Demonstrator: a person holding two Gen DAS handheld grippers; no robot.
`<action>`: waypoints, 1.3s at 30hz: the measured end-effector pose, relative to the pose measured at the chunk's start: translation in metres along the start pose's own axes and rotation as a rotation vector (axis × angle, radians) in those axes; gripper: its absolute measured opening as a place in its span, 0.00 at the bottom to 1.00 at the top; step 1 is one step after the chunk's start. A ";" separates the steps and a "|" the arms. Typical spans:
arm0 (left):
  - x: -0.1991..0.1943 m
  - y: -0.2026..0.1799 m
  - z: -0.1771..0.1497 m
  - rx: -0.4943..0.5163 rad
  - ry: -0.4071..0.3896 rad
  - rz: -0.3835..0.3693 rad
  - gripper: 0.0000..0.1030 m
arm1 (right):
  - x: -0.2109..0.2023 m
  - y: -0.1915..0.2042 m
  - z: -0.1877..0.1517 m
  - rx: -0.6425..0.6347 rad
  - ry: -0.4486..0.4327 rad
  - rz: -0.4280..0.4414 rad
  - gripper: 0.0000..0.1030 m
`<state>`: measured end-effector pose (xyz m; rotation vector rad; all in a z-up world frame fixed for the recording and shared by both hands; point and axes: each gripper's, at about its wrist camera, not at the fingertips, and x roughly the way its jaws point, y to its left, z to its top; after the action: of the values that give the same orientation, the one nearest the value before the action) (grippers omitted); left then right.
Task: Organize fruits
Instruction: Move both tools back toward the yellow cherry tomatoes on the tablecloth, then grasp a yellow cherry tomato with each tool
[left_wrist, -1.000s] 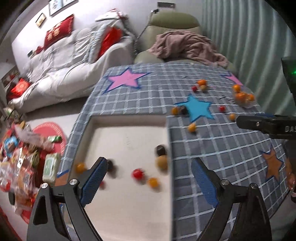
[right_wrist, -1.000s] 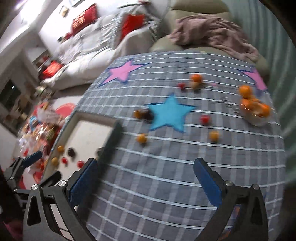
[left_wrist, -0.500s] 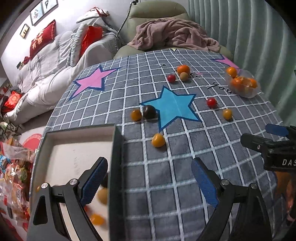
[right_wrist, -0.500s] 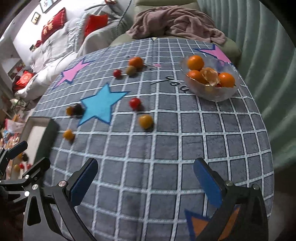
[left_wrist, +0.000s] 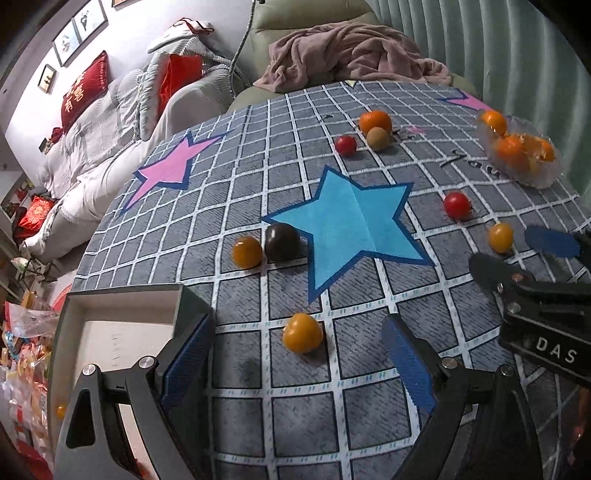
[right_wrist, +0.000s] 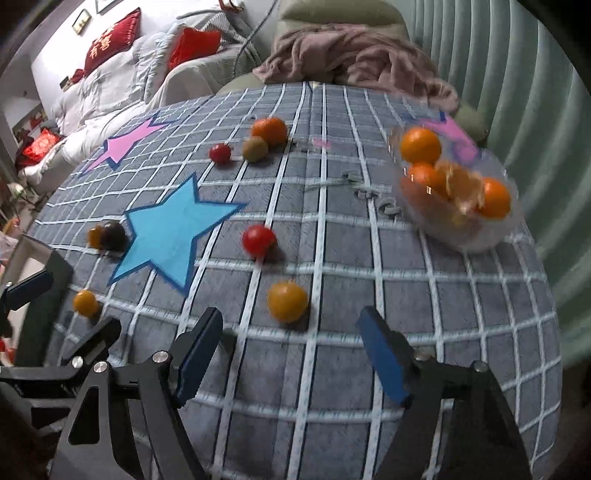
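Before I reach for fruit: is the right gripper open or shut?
Open: the right gripper has its blue pads spread wide, empty, just short of a yellow tomato.

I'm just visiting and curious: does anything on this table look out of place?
Yes. Small fruits lie scattered loose on the tablecloth, such as a yellow tomato and a red tomato, while the oranges sit in the clear bowl.

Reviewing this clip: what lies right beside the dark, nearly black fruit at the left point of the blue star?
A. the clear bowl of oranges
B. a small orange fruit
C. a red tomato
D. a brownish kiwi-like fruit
B: in the left wrist view a small orange fruit sits right against the dark fruit at the blue star; both red fruits lie elsewhere.
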<state>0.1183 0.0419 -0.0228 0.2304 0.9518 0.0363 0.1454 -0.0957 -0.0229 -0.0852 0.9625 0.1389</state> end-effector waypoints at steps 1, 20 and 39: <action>0.001 -0.001 -0.001 0.000 -0.007 0.002 0.90 | 0.001 0.001 0.001 -0.009 -0.003 0.000 0.74; -0.016 0.016 -0.027 -0.165 0.026 -0.239 0.22 | -0.049 -0.015 -0.035 0.043 -0.031 0.195 0.21; -0.075 0.017 -0.081 -0.150 0.021 -0.299 0.22 | -0.097 -0.029 -0.099 0.168 0.001 0.270 0.21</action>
<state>0.0098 0.0629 -0.0045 -0.0519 0.9913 -0.1645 0.0153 -0.1452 0.0006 0.2003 0.9806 0.3056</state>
